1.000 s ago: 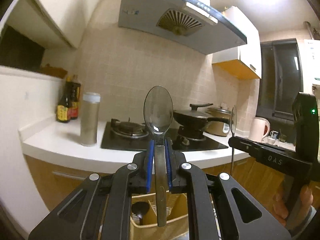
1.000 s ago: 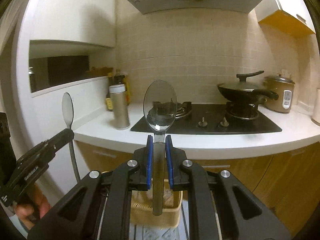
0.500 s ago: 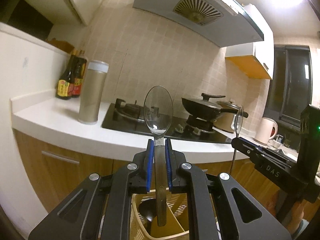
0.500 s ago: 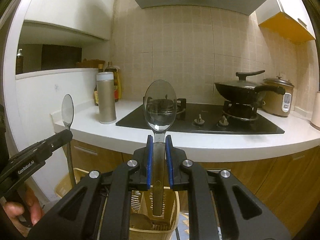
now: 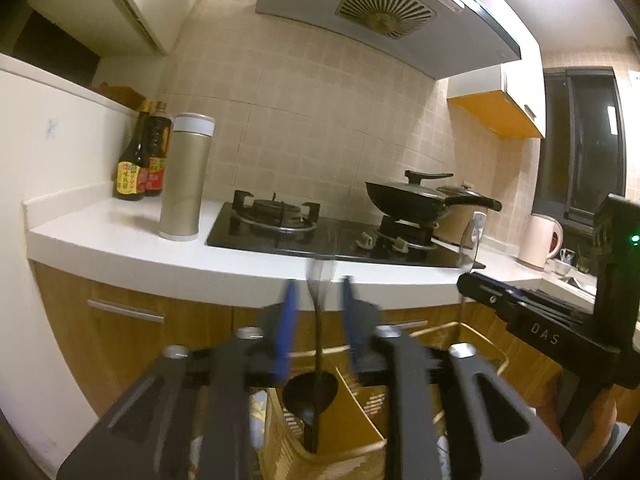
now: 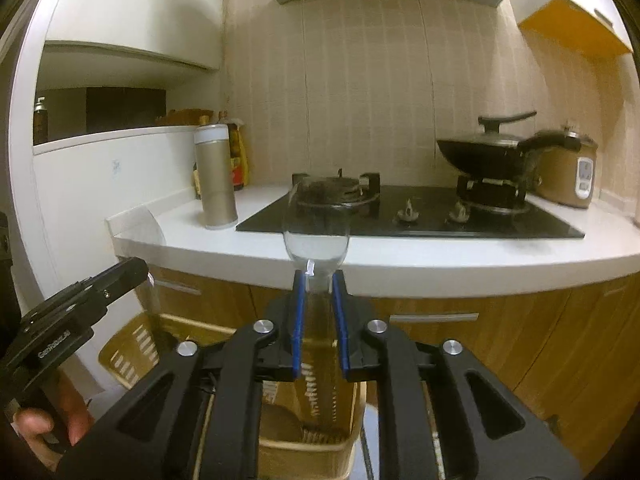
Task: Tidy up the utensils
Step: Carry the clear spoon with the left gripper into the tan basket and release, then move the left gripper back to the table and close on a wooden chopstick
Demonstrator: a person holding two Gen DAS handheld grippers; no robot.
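Observation:
In the left wrist view my left gripper [image 5: 316, 308] is open, its blue pads apart. A steel spoon [image 5: 319, 292] shows blurred between them, loose, over the tan slotted utensil basket [image 5: 360, 424]. A black ladle [image 5: 310, 392] lies in the basket. My right gripper [image 6: 319, 300] is shut on a second steel spoon [image 6: 316, 240], bowl up, above the same basket [image 6: 304, 448]. The right gripper also shows at the right of the left wrist view [image 5: 520, 312], and the left gripper at the left of the right wrist view [image 6: 80, 312].
A white counter [image 5: 120, 248] carries a gas hob [image 5: 320, 236], a black lidded pan [image 5: 416, 200], a metal flask [image 5: 184, 176], sauce bottles [image 5: 140, 160], a rice cooker [image 6: 568, 172] and a kettle [image 5: 540, 240]. Wooden cabinet doors [image 6: 520, 340] stand below.
My left gripper has opened and its spoon has slid down toward the basket. Both grippers have moved lower and closer to the basket. The right gripper still holds its spoon.

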